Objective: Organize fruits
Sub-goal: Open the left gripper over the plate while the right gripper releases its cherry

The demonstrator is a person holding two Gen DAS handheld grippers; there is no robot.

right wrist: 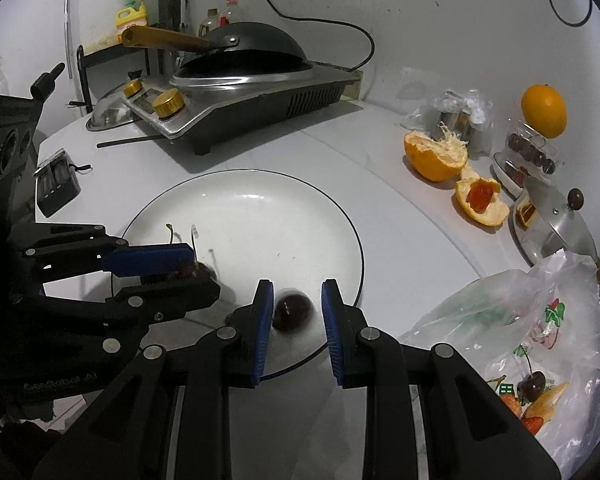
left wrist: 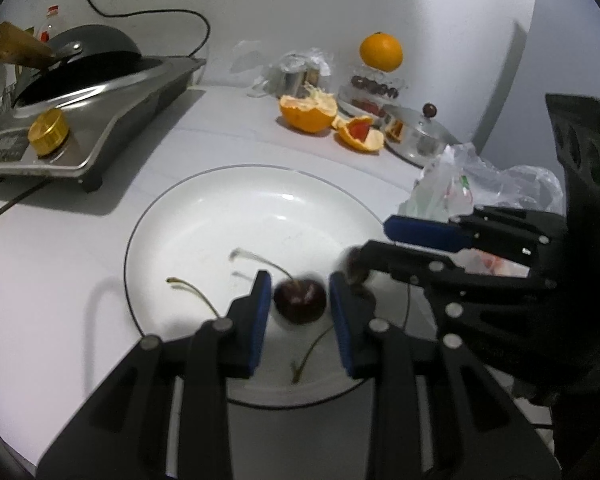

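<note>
A dark cherry (left wrist: 300, 299) sits between the blue pads of the left gripper (left wrist: 299, 304), low over the near part of the white plate (left wrist: 220, 208), its stem rising up and away from the fruit. The jaws are drawn in narrow around it, with thin slivers of plate showing on either side of the fruit, so a firm pinch cannot be confirmed from the left wrist view. A second cherry (right wrist: 292, 312), slightly blurred, lies between the pads of the right gripper (right wrist: 293, 314) near the plate's front rim; those jaws are likewise narrow, and whether the pads press on the fruit is unclear. From the right wrist view the left gripper reaches in from the side with its cherry tucked between its fingers. Two loose stems (left wrist: 194, 294) rest on the plate.

The step in hand looks like setting cherries down on the plate, one per gripper. The next move probably calls for easing each pair of jaws apart and lifting clear without nudging the round fruit, which could roll toward the rim.

Further out, a plastic bag (right wrist: 512, 320) holding another cherry lies to the right, orange peels (right wrist: 436, 156) and a whole orange (right wrist: 544, 110) sit behind, and an induction cooker (right wrist: 244, 96) carries a wok (right wrist: 248, 46).
</note>
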